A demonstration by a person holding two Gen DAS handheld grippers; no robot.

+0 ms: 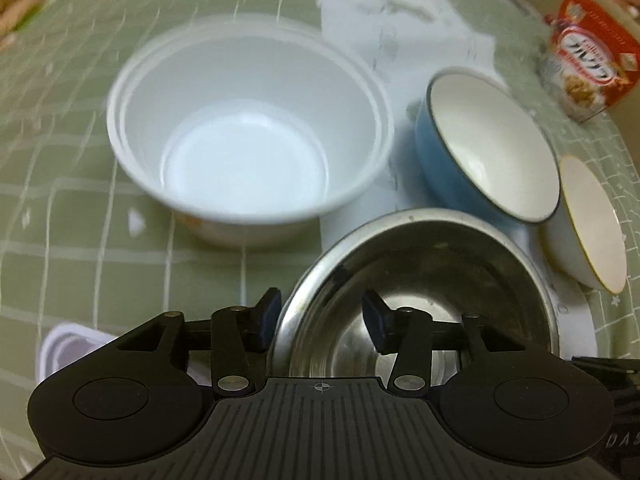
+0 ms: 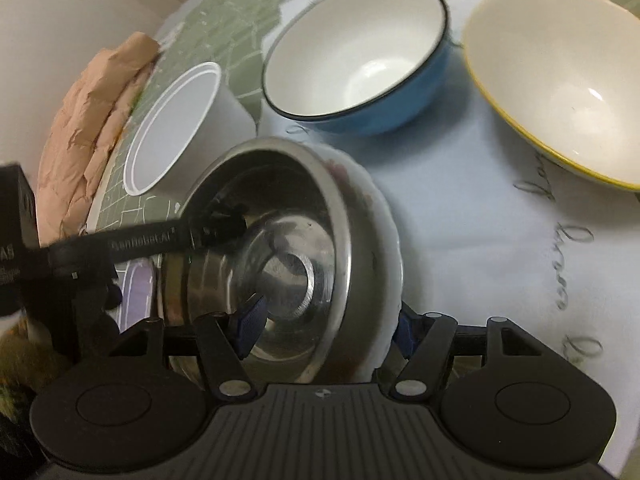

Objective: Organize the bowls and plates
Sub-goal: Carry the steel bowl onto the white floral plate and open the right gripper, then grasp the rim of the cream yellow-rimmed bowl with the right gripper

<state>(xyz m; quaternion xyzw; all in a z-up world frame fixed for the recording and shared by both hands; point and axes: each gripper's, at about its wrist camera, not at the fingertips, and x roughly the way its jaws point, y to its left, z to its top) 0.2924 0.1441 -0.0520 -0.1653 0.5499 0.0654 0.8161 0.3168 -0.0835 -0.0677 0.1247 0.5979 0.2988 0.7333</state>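
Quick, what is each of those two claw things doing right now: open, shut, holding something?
Left gripper: open, straddling the steel bowl rim without pressing on it.
Right gripper: straddles the steel bowl and the white dish under it; grip cannot be told.

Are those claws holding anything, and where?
The right gripper seems to clamp the steel bowl and white dish at their near rims; the left gripper is open.

Home dining table, green tablecloth [image 1: 72, 208], cereal box [image 1: 588, 56]
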